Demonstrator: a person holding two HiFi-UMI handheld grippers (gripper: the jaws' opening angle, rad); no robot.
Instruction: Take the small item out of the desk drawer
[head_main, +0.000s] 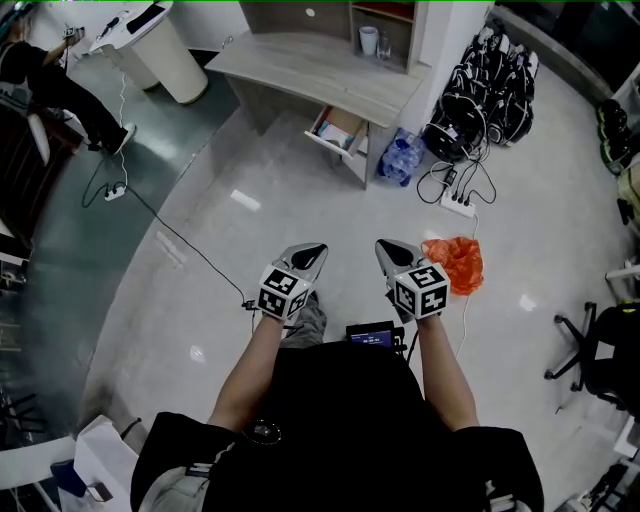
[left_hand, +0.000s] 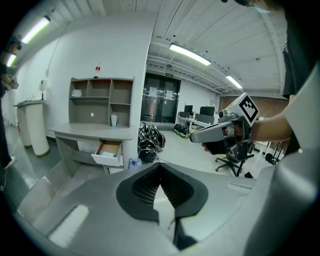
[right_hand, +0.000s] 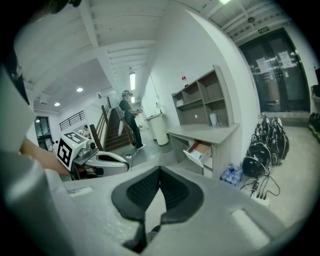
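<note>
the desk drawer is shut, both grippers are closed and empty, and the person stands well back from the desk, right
Not quite: the drawer is pulled open, as the head view shows, with something lying inside it. The rest holds: the left gripper and the right gripper are both closed and empty, well back from the desk.

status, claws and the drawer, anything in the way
Both shut, empty: left claw, right claw, side by side. Open desk drawer well ahead, not yet reached. On the floor, orange bag just right of the right claw.
</note>
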